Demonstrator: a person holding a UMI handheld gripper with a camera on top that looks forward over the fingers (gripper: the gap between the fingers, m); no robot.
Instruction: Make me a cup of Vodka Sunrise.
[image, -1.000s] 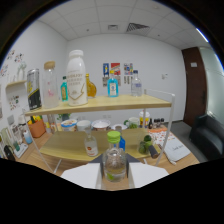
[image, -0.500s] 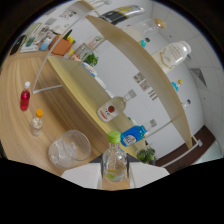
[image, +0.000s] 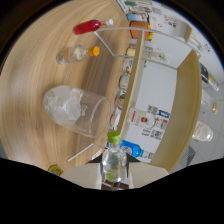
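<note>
While the view is rolled hard over, the jaws are clenched on a small clear plastic bottle with a green cap (image: 114, 162), its body pinched between them and its cap pointing ahead toward the glass. That clear glass tumbler packed with ice cubes (image: 76, 110) is the landmark: it stands on the pale wooden tabletop (image: 45, 65) just beyond the green cap, its rim nearest the bottle.

Well past the tumbler, a small clear bottle with an orange cap (image: 76, 53) stands on the wood, and farther off still a slim bottle of red liquid with a white cap (image: 89, 26). To the tumbler's side a light wooden two-tier shelf (image: 135, 75) runs away from it, crowded with small jars and cartons too small to name, with a blue-labelled container (image: 134, 148) close to the held bottle.

Judging from the tilt, the step in hand looks like pouring from the held bottle into the iced tumbler. The green cap appears to be on, so I cannot tell whether anything can flow yet; that deserves a check first. To pour well, bring the neck over the middle of the tumbler's mouth, not its near rim, and tip gradually so the stream lands on the ice without splashing. Keep the grip firm, since a thin plastic bottle can slip or buckle. Stop short of filling, as the orange and red ingredients presumably need room
</note>
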